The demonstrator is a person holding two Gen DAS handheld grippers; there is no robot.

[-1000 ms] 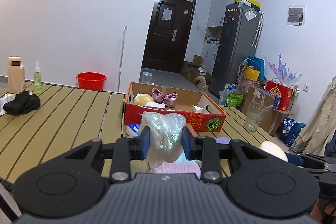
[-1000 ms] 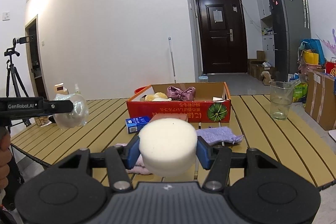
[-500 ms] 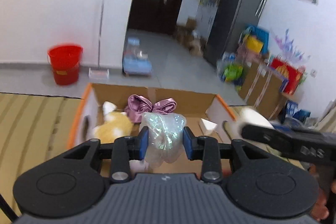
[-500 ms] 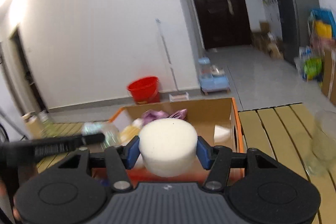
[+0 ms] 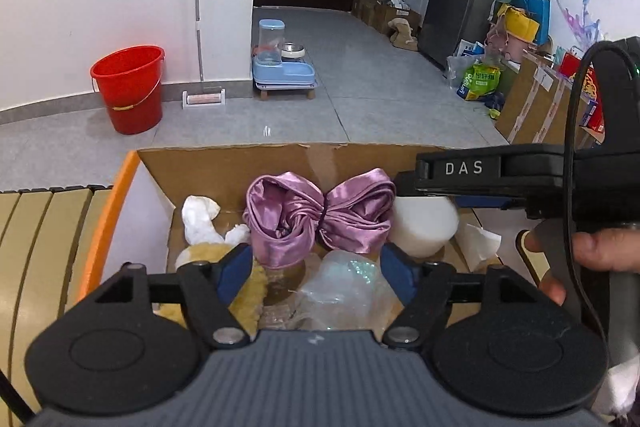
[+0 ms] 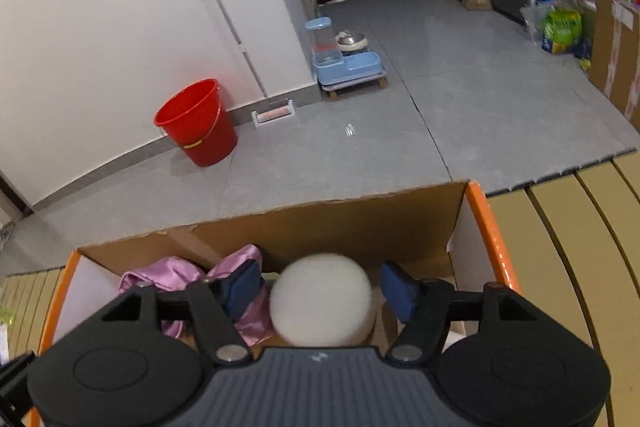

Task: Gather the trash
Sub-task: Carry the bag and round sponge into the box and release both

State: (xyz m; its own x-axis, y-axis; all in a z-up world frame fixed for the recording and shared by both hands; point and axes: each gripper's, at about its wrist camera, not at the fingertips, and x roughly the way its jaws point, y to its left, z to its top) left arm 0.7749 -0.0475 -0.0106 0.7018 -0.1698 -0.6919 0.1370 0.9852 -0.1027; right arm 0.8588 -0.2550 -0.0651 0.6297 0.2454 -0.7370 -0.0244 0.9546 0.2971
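Observation:
Both grippers hang over an orange-rimmed cardboard box (image 5: 120, 195). My left gripper (image 5: 316, 275) is opening; the crumpled clear plastic wrap (image 5: 344, 287) lies loose between its blue pads, over the box floor. My right gripper (image 6: 320, 289) is also opening, and the white foam disc (image 6: 324, 301) sits between its pads with a gap on each side. The left wrist view shows the right gripper's finger (image 5: 460, 169) above the foam disc (image 5: 424, 227). Inside the box lie a purple satin bow (image 5: 320, 215), a yellow plush toy (image 5: 244, 287) and white tissue (image 5: 198, 217).
The box stands at the far edge of a slatted wooden table (image 5: 36, 227). Beyond it on the grey floor are a red bucket (image 5: 130, 87), a mop (image 5: 198, 27) and a blue pet feeder (image 5: 280, 67). Cardboard boxes and bags (image 5: 532, 107) crowd the right. A hand (image 5: 600, 251) grips the right tool.
Both grippers swung forward over the box and tipped downward. Their jaws widened, so the plastic wrap and the foam disc are no longer pinched.

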